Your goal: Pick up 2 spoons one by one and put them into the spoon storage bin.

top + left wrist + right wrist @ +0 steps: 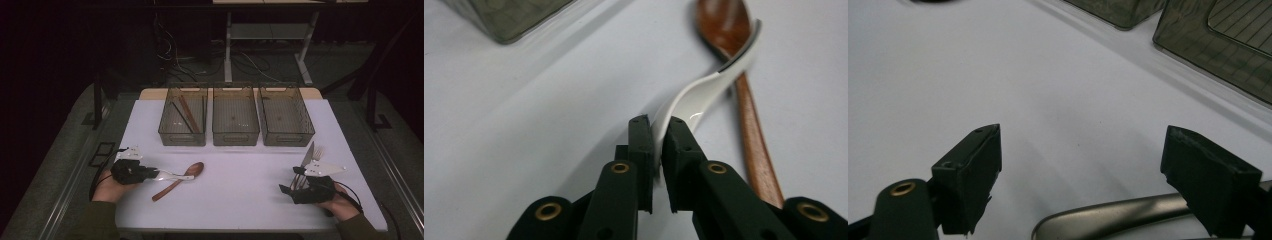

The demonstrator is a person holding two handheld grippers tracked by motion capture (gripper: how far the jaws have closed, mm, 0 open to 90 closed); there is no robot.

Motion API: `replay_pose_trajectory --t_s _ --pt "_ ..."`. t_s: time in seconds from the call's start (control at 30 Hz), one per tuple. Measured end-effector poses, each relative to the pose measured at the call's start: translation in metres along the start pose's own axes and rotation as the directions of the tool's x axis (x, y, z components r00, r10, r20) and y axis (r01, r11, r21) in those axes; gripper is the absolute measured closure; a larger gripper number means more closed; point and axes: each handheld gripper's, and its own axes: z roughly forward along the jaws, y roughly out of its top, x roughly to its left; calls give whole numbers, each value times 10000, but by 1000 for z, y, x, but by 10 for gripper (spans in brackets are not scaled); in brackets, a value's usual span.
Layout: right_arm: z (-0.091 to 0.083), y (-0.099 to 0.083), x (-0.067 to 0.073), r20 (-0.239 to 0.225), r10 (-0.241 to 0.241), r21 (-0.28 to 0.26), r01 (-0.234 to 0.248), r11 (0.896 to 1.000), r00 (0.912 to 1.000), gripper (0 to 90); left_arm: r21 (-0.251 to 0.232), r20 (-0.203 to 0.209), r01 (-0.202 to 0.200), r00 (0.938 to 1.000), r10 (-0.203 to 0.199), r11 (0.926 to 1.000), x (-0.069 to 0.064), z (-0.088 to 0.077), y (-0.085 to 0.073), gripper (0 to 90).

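Note:
My left gripper (156,174) (658,145) is shut on the handle of a white ceramic spoon (175,175) (704,90) near the table's front left. The white spoon's bowl rests across a brown wooden spoon (181,180) (751,120) that lies slanted on the white table (240,200). At the front right my right gripper (295,181) (1080,150) stands open, jaws wide apart just above the table. A grey metal handle (1108,216) lies low between them, untouched. A knife (308,154) and a fork (316,152) lie just beyond that hand.
Three smoky see-through bins stand in a row at the back: the left bin (183,136) holds brown chopsticks (189,114), while the middle bin (235,136) and right bin (287,137) look bare. Bin corners (1218,60) sit ahead of the right gripper.

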Motion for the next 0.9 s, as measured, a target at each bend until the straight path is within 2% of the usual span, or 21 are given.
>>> replay_pose_trajectory --t_s 0.2,0.4,0.43,0.53,0.9 --pt "0 0 0 -7 11 5 -11 10000 10000 163 -128 -8 -201 9998 201 9997 -2 1 2 834" --pt "0 0 0 -6 -54 18 54 10000 10000 163 -582 46 10 10000 -7 9983 -3 -3 7 834" --pt "0 0 1 -8 -31 31 31 10000 10000 163 -778 13 157 9999 -156 9968 -4 -3 8 834" --pt "0 0 1 8 -34 35 34 10000 10000 163 -934 -60 205 9998 -212 9954 -6 -5 13 835" --pt "1 0 1 4 -91 36 91 10000 10000 163 -1054 -295 328 9989 -361 9939 -20 3 35 834"
